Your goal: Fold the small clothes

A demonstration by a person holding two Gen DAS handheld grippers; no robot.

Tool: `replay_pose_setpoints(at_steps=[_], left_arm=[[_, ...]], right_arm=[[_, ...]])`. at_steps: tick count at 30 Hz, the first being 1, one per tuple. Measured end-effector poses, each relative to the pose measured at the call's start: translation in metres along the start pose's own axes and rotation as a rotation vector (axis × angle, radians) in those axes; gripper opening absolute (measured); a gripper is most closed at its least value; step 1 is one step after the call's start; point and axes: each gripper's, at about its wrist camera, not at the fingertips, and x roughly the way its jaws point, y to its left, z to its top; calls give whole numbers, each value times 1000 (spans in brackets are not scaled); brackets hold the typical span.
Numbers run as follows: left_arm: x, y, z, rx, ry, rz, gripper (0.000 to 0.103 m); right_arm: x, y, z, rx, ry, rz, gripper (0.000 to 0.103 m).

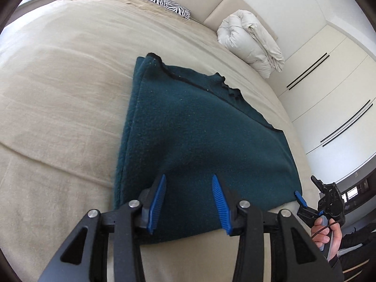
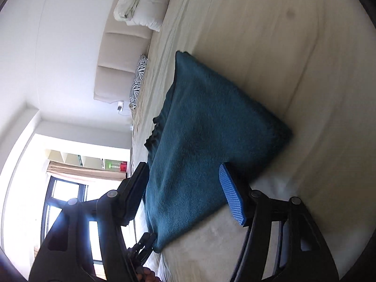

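Your left gripper (image 1: 189, 202) hovers spread over the near edge of the fleece (image 1: 199, 136), folded flat on the bed (image 1: 58, 82). Your right gripper (image 2: 188, 195), also released, straddles its near right corner.

L wrist cam low over bed (image 1: 58, 82) facing headboard, R cam rolled sideways, both share green fleece (image 1: 188, 129).

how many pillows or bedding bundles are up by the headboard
2: a zebra pillow at the headboard's left end, and a rolled white duvet at its right end. More may lie outside the views.
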Motion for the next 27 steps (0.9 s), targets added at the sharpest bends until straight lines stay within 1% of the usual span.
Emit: replay_pose_setpoints(at_steps=[1, 2, 4, 5, 6, 9, 12, 16, 19, 21, 24, 27], left_arm=[[-11, 5, 1, -19, -30, -1, 55], [-23, 10, 2, -37, -64, -6, 58], [-39, 20, 8, -63, -114, -4, 70], [-41, 24, 12, -72, -114, -3, 71], [-38, 27, 16, -80, -99, -7, 71], [-21, 38, 26, -116, -30, -27, 71], [-2, 50, 30, -173, 45, -64, 71], [9, 52, 34, -183, 82, -94, 71], [18, 54, 40, -232, 112, -134, 71], [24, 52, 44, -248, 141, -157, 71], [30, 49, 46, -256, 165, -162, 71], [33, 51, 48, -281, 180, -181, 67]], right_arm=[[-13, 1, 3, -9, -25, -5, 65], [-24, 3, 4, -24, -37, -2, 66], [-37, 12, 5, -59, -27, 2, 66], [-42, 17, 2, -80, -13, 3, 66], [-41, 22, -1, -99, 4, 6, 66], [-30, 44, -13, -142, 75, 40, 66], [-1, 71, -32, -194, 170, 59, 66], [46, 100, -55, -256, 283, 51, 66], [72, 118, -70, -290, 355, 49, 66], [96, 132, -78, -310, 408, 54, 66], [134, 151, -91, -333, 491, 57, 66], [166, 172, -106, -363, 556, 53, 66]])
